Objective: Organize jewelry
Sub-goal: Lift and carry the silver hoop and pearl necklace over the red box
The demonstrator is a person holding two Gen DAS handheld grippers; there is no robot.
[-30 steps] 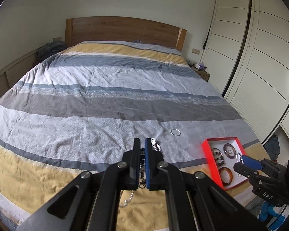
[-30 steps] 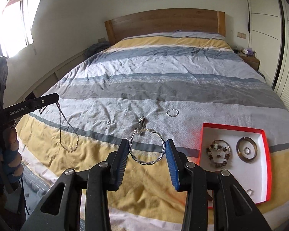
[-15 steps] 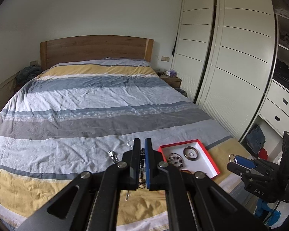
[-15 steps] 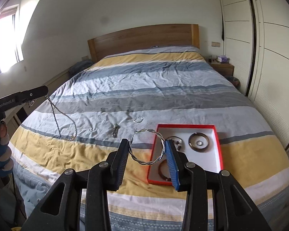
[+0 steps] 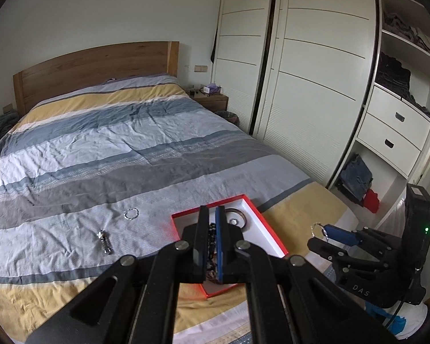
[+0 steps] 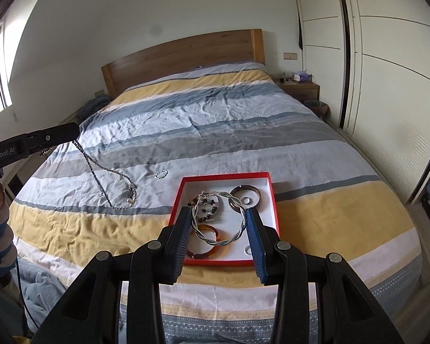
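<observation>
We note a bed (image 6: 215,120) under a striped duvet, with a wooden headboard (image 6: 183,54), a nightstand (image 6: 301,87) and white wardrobes (image 5: 315,86) alongside. A red tray (image 6: 273,200) sits near the foot, holding bangles and rings. The right gripper (image 6: 219,223) pinches a twisted bangle (image 6: 215,239) above the tray. The left gripper (image 5: 212,229) is pressed together on a chain (image 6: 100,177) dangling over the duvet. A ring (image 5: 131,213) and a pendant (image 5: 104,240) lie loose on the duvet.
</observation>
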